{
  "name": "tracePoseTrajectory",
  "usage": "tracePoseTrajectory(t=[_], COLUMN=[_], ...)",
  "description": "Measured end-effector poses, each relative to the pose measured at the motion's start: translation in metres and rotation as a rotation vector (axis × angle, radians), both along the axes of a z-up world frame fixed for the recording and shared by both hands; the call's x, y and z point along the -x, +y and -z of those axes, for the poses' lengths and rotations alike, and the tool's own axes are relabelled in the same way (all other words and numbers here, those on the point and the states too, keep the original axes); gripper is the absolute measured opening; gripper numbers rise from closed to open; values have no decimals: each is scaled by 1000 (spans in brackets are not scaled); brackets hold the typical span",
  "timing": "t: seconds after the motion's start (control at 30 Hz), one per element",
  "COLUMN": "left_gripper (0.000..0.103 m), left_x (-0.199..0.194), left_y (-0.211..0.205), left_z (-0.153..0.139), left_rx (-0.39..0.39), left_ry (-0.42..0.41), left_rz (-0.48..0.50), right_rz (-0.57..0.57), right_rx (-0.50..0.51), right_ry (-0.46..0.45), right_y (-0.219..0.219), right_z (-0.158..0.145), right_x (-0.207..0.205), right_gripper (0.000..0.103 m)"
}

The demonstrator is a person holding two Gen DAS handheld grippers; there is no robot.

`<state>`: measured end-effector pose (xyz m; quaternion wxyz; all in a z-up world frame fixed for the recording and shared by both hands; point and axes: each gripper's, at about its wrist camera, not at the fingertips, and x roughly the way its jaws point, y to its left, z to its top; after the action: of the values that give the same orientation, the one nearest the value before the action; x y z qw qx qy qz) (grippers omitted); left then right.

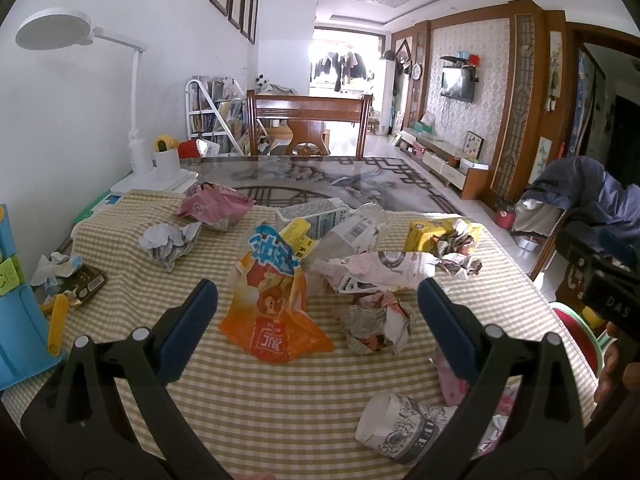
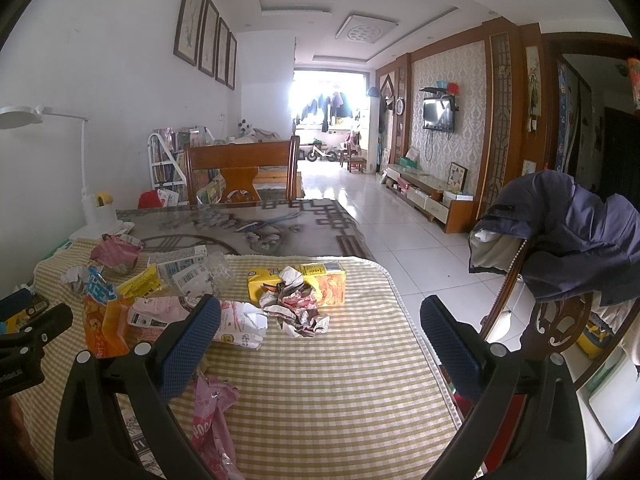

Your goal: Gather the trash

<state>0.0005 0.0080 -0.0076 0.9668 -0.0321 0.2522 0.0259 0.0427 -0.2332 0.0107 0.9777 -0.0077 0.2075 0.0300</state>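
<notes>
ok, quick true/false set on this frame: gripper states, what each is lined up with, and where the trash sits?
1. Both grippers are open. True: left gripper and right gripper hold nothing.
2. The left gripper is shut on the orange snack bag. False: the bag lies on the checked cloth between open fingers.
3. The yellow carton lies on the cloth behind a crumpled paper ball. True.
4. The cloth holds only one piece of trash. False: many pieces lie scattered.
5. A white desk lamp stands at the table's left. True.
</notes>
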Motion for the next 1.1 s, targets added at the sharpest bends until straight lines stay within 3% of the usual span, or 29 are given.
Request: tracePoseTrajectory(t=[1.1], left_gripper=[98], left_x=[-2], left_y=[4], left_z=[1], left_rx=[3], left_ry=[2], left_rz=[5], right_rz=[2], right_rx=[-2], right_ry=[10], right_y=[-2], right_z=[4], right_x=[-2], right_gripper=[96])
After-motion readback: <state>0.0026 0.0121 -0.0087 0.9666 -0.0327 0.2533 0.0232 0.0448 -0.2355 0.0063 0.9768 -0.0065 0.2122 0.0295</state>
